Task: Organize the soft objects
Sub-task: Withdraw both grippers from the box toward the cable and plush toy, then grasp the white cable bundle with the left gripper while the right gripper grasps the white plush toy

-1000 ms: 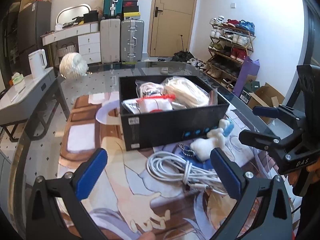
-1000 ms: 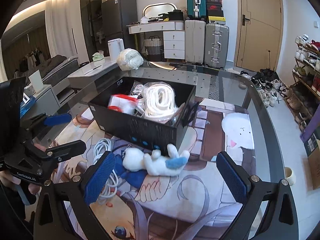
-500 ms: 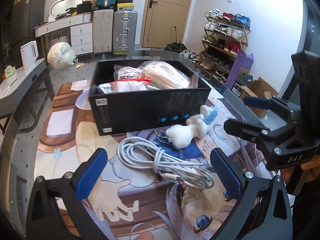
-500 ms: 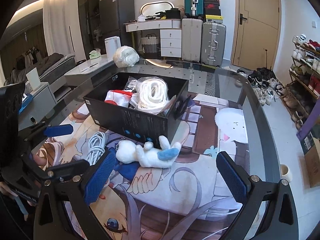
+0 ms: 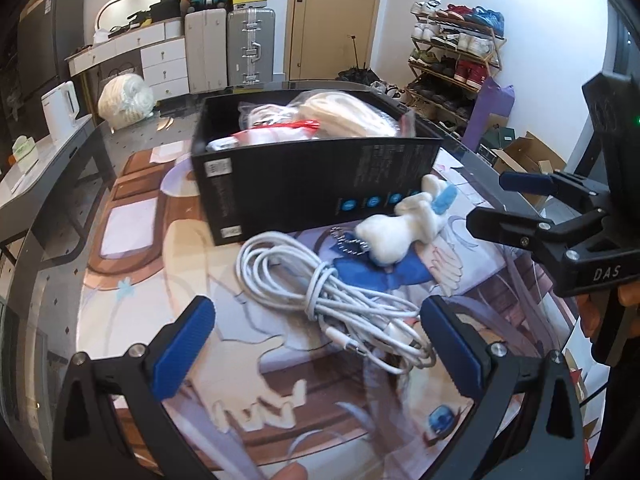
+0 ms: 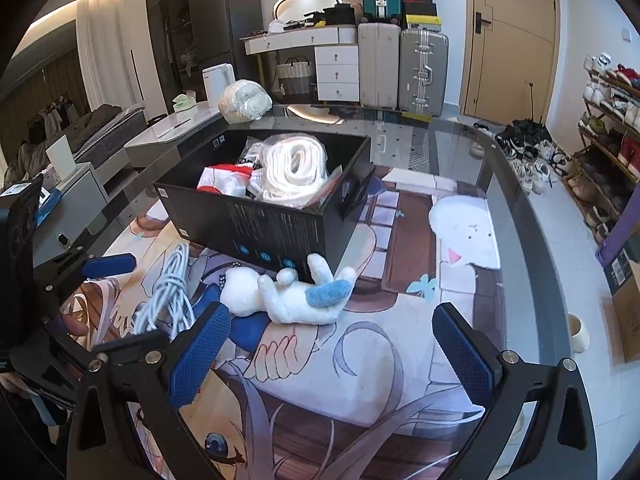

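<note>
Both tongs hang spread wide over the glass counter (image 6: 516, 208), gripping nothing. The left tongs (image 5: 316, 344) hover above a bundled white cable (image 5: 320, 292); the right tongs (image 6: 332, 352) sit just near of a white plush toy (image 6: 288, 294), which lies against the near wall of a black box (image 6: 272, 228) holding bagged white rope (image 6: 294, 170).

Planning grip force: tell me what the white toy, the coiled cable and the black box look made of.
White toy: plush fabric, fuzzy matte nap, blue patch; probably stuffed.
Coiled cable: smooth white plastic or rubber sheath with slight sheen, bending in loose loops.
Black box: matte printed cardboard, judging by thin straight walls and sharp folded edges.
</note>
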### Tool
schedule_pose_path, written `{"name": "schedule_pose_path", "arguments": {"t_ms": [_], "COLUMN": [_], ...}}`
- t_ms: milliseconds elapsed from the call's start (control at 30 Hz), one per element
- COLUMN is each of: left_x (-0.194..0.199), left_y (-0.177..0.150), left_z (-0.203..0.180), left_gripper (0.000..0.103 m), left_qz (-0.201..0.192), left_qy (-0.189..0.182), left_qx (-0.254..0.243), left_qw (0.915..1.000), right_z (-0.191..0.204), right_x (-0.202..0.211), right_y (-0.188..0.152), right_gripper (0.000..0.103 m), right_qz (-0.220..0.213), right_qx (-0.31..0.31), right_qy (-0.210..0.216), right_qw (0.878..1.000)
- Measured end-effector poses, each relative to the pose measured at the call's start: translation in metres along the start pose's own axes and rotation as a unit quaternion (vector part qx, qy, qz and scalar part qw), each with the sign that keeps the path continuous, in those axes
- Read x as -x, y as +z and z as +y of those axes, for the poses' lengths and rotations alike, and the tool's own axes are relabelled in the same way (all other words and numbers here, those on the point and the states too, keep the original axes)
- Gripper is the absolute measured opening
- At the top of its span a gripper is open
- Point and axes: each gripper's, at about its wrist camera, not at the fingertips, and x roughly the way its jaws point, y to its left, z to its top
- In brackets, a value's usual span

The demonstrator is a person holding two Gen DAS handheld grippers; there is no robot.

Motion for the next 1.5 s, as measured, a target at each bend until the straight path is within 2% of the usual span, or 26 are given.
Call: {"name": "schedule_pose_path", "arguments": {"t_ms": [300,600,900,967,1033,1100,1133,1300,1367,1433,1500], "left_x": [0.007,-0.001,-0.026,-0.027,-0.028,-0.028,-0.027,-0.023,-0.022,-0.021,-0.02], "left_y": [-0.004,0.01,0.017,0.017,0.016,0.015,0.015,0.013,0.012,0.012,0.011], "left_z": [0.025,0.03,0.035,0.032,0.03,0.028,0.028,0.03,0.03,0.031,0.031], "left_gripper": [0.103,0.103,0.102,0.101,0.098,0.089,0.088,0.061,0.058,0.048,0.044], "left_qz": [-0.004,-0.003,0.034,0.035,0.037,0.037,0.036,0.026,0.023,0.019,0.017], "left_qy": [-0.018,-0.047,-0.032,-0.025,-0.013,0.0,0.003,-0.004,-0.002,-0.009,-0.012], "left_qx": [0.031,0.066,0.083,0.072,0.056,0.044,0.039,0.031,0.028,0.027,0.025], "left_qw": [0.9994,0.9967,0.9954,0.9964,0.9976,0.9984,0.9986,0.9992,0.9993,0.9994,0.9995], "right_z": [0.0,0.004,0.019,0.024,0.029,0.032,0.035,0.045,0.05,0.052,0.052], "right_x": [-0.025,-0.051,-0.071,-0.075,-0.078,-0.083,-0.084,-0.089,-0.092,-0.093,-0.094], "right_y": [-0.005,0.002,0.016,0.017,0.018,0.018,0.018,0.016,0.017,0.018,0.018], "right_gripper": [0.103,0.103,0.103,0.103,0.103,0.103,0.103,0.103,0.103,0.102,0.102], "right_qz": [0.029,0.057,0.076,0.08,0.082,0.087,0.086,0.093,0.095,0.095,0.094], "right_qx": [-0.012,-0.014,0.009,0.013,0.016,0.019,0.022,0.042,0.05,0.049,0.045], "right_qy": [0.016,0.035,0.058,0.058,0.053,0.046,0.04,0.02,0.011,0.012,0.011], "right_qw": [0.999,0.998,0.995,0.995,0.995,0.995,0.995,0.995,0.994,0.994,0.994]}}
